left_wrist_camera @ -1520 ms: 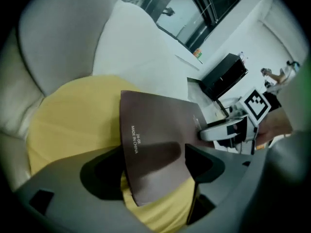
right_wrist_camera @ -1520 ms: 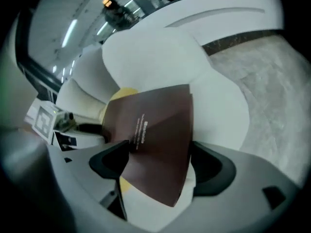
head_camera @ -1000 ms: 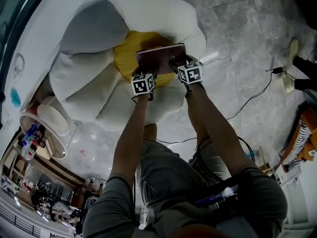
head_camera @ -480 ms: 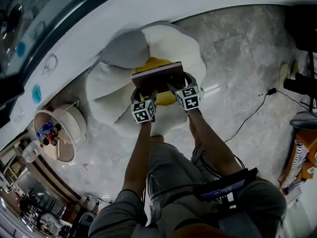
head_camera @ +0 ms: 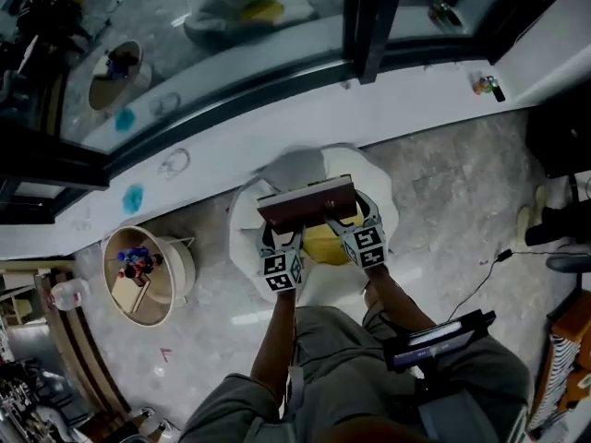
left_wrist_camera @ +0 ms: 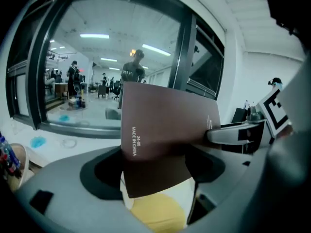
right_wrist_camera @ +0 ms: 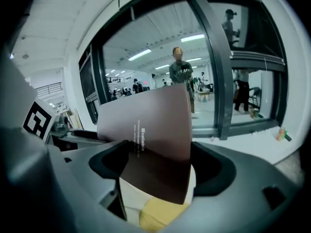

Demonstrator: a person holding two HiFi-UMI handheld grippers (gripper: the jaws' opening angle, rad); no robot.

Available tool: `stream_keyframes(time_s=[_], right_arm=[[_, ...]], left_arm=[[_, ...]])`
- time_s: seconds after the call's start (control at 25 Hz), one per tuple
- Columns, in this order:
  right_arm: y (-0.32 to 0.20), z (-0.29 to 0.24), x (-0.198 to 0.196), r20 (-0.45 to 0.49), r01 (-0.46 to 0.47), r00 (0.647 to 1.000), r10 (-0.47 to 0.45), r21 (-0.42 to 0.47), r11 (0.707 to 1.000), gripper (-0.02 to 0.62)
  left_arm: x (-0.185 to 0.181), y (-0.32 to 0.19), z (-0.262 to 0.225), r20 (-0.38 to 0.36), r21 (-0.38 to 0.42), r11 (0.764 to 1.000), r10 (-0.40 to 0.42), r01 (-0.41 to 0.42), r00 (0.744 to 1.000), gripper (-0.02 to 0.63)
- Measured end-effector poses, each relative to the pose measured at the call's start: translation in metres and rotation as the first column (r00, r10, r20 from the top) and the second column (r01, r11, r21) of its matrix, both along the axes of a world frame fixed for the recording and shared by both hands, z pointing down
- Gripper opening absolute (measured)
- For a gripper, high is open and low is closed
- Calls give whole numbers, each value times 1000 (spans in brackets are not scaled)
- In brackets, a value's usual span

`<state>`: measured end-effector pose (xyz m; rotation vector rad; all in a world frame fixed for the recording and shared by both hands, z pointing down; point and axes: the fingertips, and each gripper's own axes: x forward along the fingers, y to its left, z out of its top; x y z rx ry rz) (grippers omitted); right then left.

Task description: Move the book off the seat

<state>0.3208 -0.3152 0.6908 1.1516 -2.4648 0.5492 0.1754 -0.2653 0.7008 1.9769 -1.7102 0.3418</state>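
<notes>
A dark brown book (head_camera: 306, 204) hangs in the air over the flower-shaped seat (head_camera: 380, 203), which has white petals and a yellow centre (head_camera: 325, 245). My left gripper (head_camera: 283, 236) is shut on the book's near edge at the left. My right gripper (head_camera: 352, 221) is shut on the same edge at the right. In the left gripper view the book (left_wrist_camera: 165, 130) stands between the jaws of the left gripper (left_wrist_camera: 156, 181), with the yellow centre (left_wrist_camera: 155, 216) far below. In the right gripper view the book (right_wrist_camera: 150, 135) fills the gap of the right gripper (right_wrist_camera: 160, 178).
A glass wall with a dark frame (head_camera: 369, 17) runs behind the seat above a white ledge (head_camera: 406, 100). A round basket (head_camera: 138, 266) with small things stands on the floor at the left. A black cable (head_camera: 476, 289) trails on the floor at the right.
Both grippers have risen with the book between them, well clear of the seat. The seat now looks smaller and farther below, and the glass wall has come into view.
</notes>
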Motion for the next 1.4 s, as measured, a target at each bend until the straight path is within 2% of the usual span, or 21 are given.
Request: stream_keyframes(time_s=[0.16, 0.32, 0.44, 0.56, 0.72, 0.96, 1.4], right_arm=[[5, -102, -18, 43, 13, 999, -17, 107, 994, 387], [7, -197, -22, 96, -1, 995, -19, 205, 979, 388], [21, -248, -20, 123, 8, 992, -38, 242, 970, 388], [35, -281, -17, 135, 3, 990, -43, 287, 958, 387], [53, -303, -10, 127, -4, 991, -41, 336, 942, 387], [68, -299, -18, 113, 5, 993, -44, 324, 946, 387], [107, -311, -94, 65, 14, 997, -40, 363, 932, 388]], left_arm=[[-18, 5, -103, 45, 127, 992, -15, 9, 999, 382], [-23, 7, -202, 93, 257, 966, -17, -7, 995, 382], [-22, 22, -254, 101, 319, 948, -27, -6, 995, 380], [-20, 34, -288, 102, 362, 932, -20, -19, 995, 380], [-14, 52, -304, 88, 399, 917, -28, -10, 996, 380], [-22, 69, -299, 71, 381, 924, -44, 14, 997, 380], [-95, 107, -299, 26, 421, 906, -50, 34, 998, 380]])
